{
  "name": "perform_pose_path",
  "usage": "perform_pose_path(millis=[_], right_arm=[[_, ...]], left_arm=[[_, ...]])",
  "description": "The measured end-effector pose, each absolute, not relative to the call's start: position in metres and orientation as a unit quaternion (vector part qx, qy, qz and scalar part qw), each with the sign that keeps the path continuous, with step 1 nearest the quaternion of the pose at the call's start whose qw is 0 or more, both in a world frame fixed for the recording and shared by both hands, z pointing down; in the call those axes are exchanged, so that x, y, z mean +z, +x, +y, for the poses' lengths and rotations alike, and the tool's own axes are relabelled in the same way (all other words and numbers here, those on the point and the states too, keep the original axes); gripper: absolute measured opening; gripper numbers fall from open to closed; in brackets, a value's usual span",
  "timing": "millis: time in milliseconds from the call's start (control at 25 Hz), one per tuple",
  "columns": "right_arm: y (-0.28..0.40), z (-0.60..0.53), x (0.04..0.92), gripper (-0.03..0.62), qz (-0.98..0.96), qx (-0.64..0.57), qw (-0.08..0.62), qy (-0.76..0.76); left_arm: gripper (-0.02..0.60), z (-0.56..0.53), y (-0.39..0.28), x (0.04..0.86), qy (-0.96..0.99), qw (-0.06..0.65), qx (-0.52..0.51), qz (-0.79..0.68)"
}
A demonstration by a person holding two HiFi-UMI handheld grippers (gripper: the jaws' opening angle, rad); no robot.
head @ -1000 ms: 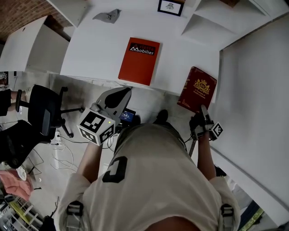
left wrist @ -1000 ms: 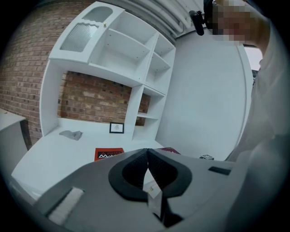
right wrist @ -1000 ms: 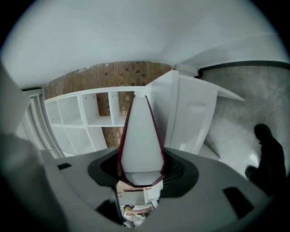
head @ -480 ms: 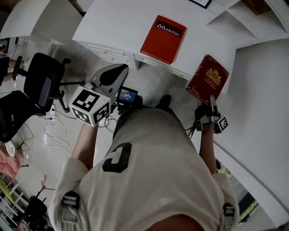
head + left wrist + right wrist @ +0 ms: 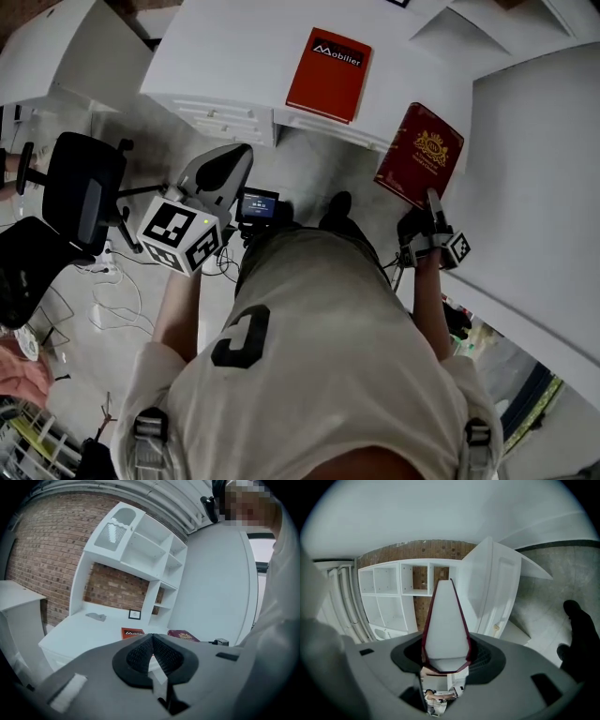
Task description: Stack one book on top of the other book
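An orange-red book (image 5: 328, 75) lies flat on the white desk (image 5: 225, 47); it also shows in the left gripper view as the orange-red book (image 5: 133, 633). My right gripper (image 5: 429, 200) is shut on the lower edge of a dark red book (image 5: 419, 155) with a gold crest. That book hangs in the air off the desk's front edge, to the right of the orange one. In the right gripper view the dark red book (image 5: 445, 620) stands edge-on between the jaws of the right gripper (image 5: 446, 660). My left gripper (image 5: 234, 159) is shut and empty, its pads meeting in the left gripper view (image 5: 151, 641).
A black office chair (image 5: 80, 192) stands on the floor at the left. Drawers (image 5: 225, 117) line the desk front. A white panel (image 5: 534, 187) runs along the right. A small framed picture (image 5: 134, 614) and a grey cloth (image 5: 96, 617) rest at the back of the desk.
The right gripper has carried the dark red book upward and a little closer to the orange-red book. The left gripper has drifted sideways, still shut and empty.
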State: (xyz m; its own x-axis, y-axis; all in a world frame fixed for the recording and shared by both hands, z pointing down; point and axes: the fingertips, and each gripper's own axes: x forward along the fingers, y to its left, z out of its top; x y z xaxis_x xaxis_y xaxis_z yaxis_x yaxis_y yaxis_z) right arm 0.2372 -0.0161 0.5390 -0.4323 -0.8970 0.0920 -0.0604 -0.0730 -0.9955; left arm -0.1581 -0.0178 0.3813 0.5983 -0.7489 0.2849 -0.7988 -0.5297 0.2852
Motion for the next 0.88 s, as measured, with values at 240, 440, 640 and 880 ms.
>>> perform_pose_path(millis=[240, 440, 640, 880], right_arm=[[0.241, 0.000, 0.540, 0.202, 0.579, -0.614, 0.348, -0.409], [0.242, -0.002, 0.546, 0.202, 0.600, -0.617, 0.336, -0.383], [0.256, 0.002, 0.556, 0.202, 0.593, -0.628, 0.346, -0.366], [0.290, 0.013, 0.555, 0.202, 0.593, -0.630, 0.356, -0.353]], left_arm=[[0.003, -0.023, -0.147, 0.374, 0.880, 0.185, 0.066, -0.433], [0.003, -0.019, -0.129, 0.374, 0.878, 0.175, 0.075, -0.440], [0.003, -0.009, -0.088, 0.372, 0.883, 0.171, 0.083, -0.430], [0.003, -0.005, -0.025, 0.361, 0.895, 0.152, 0.104, -0.406]])
